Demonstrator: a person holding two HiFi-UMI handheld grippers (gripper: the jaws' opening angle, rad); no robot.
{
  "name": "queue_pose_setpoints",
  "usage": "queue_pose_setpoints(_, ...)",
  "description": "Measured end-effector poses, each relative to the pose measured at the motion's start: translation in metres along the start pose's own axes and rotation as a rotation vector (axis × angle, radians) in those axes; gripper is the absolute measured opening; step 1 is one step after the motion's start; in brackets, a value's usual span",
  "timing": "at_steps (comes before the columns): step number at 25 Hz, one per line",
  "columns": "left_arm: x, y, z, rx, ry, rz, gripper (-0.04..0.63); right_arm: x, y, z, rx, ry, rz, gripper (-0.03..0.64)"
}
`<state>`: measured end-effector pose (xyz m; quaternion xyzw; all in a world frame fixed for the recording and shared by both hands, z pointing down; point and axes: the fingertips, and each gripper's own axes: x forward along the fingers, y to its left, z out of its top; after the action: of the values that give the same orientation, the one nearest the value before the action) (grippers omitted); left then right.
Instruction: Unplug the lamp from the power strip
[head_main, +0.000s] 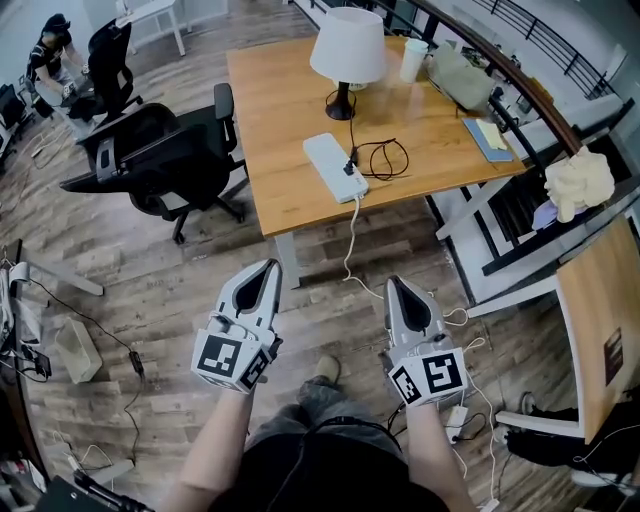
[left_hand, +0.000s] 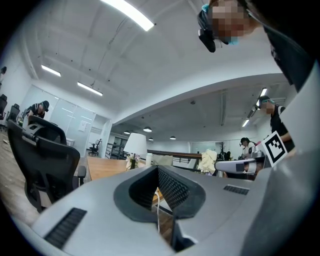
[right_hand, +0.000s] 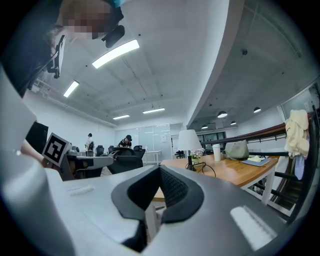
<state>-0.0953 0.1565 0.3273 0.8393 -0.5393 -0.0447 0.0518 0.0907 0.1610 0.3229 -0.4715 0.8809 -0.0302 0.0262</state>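
The lamp with a white shade stands at the far side of the wooden table. Its black cord coils on the tabletop and ends in a black plug seated in the white power strip near the table's front edge. Both grippers hover over the floor, short of the table and pointing at it. My left gripper and my right gripper each have their jaws together with nothing between them. The lamp shows far ahead in the left gripper view, and the lamp likewise in the right gripper view.
A black office chair stands left of the table. A cup, a grey bag and a blue notebook sit on the table's right part. A white cable hangs from the strip to the floor. A cream cloth drapes a railing at right.
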Motion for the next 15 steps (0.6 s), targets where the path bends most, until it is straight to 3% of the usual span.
queue_pose_setpoints(15,0.053,0.013,-0.004,0.028,0.027,0.062,-0.003,0.053,-0.042,-0.013,0.035,0.013,0.069,0.008)
